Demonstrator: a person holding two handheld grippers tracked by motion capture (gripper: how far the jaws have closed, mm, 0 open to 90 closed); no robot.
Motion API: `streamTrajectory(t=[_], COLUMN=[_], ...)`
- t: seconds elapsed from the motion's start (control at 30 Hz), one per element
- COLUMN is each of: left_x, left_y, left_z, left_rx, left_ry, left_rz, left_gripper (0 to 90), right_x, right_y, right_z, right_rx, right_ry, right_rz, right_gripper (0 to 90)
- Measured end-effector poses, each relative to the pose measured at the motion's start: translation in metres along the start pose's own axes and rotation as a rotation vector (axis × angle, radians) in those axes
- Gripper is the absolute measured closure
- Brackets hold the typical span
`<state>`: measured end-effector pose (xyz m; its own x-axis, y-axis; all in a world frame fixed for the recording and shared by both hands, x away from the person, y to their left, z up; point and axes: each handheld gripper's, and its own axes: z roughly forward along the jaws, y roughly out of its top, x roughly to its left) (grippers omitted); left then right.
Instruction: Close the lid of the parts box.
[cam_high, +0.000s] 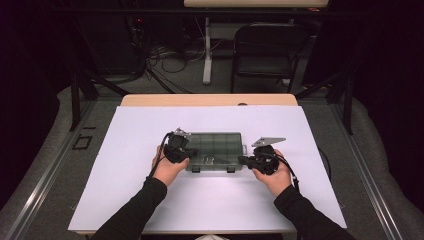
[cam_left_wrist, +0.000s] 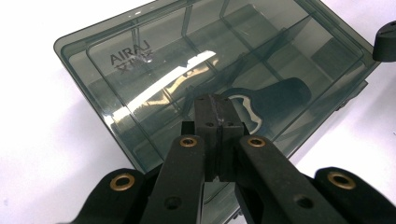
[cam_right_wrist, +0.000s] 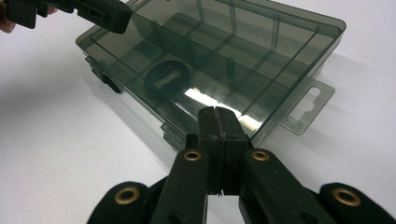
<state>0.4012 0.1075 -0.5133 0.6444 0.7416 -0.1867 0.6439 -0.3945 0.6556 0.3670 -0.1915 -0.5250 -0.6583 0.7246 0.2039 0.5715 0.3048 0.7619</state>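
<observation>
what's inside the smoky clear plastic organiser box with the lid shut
Through the lid of the smoky clear plastic organiser box, divider walls and one dark rounded object in a near compartment show. Glare and tint hide what it is.

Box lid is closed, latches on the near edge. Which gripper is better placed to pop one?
Probably the right gripper: its shut fingers sit by the organizer box's near edge, close to a latch; the left gripper hovers over the lid.

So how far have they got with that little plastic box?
Early on, it seems. The smoky compartment box lies on the white table with its lid down and a dark object inside. The left gripper and right gripper hover at its ends, jaws together, gripping nothing. Opening it looks left.
</observation>
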Motion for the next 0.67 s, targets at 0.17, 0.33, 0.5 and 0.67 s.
streamTrajectory(t=[0.17,0.33,0.5,0.67], left_x=[0.000,0.001,0.006,0.013], left_y=[-0.004,-0.009,-0.018,-0.031], left_z=[-0.004,-0.014,-0.030,-0.046], left_rx=[0.000,-0.015,-0.059,-0.131], left_ry=[0.005,0.002,-0.004,0.014], left_rz=[-0.008,-0.009,-0.031,-0.028], left_gripper=[90.0,87.9,78.4,56.2], right_x=[0.002,0.003,0.004,0.012], right_y=[-0.001,-0.001,-0.003,-0.008], right_z=[-0.001,-0.002,-0.011,-0.026], right_rx=[0.001,0.010,-0.013,-0.068], right_ry=[-0.001,0.000,0.002,-0.030], right_rz=[0.005,0.013,0.023,-0.020], right_gripper=[90.0,90.0,80.1,61.3])
